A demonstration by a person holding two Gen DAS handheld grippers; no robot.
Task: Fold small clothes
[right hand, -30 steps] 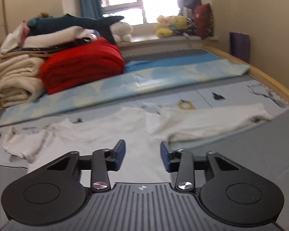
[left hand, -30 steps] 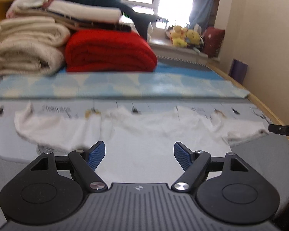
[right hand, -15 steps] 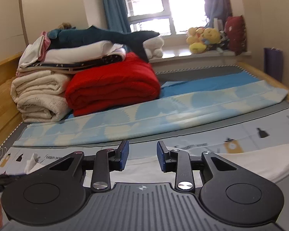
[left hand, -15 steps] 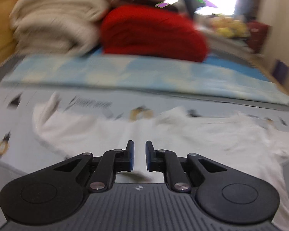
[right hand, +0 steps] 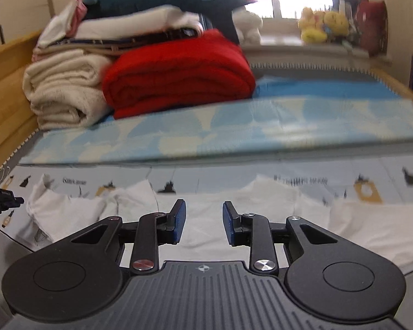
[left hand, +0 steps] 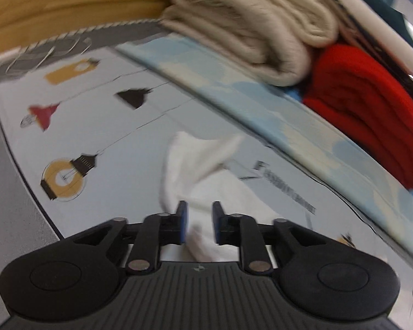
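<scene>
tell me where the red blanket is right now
In the right wrist view the red blanket sits folded at the far left of the bed, right beside the rolled cream blankets and under a stack of folded linens, beyond the white garment.

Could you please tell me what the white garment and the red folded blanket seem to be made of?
White garment: likely thin cotton jersey, matte; it lies limp with soft wrinkles.
Red blanket: probably thick fleece or plush, matte; its folds are fat and rounded. Blur hides the weave of both.
</scene>
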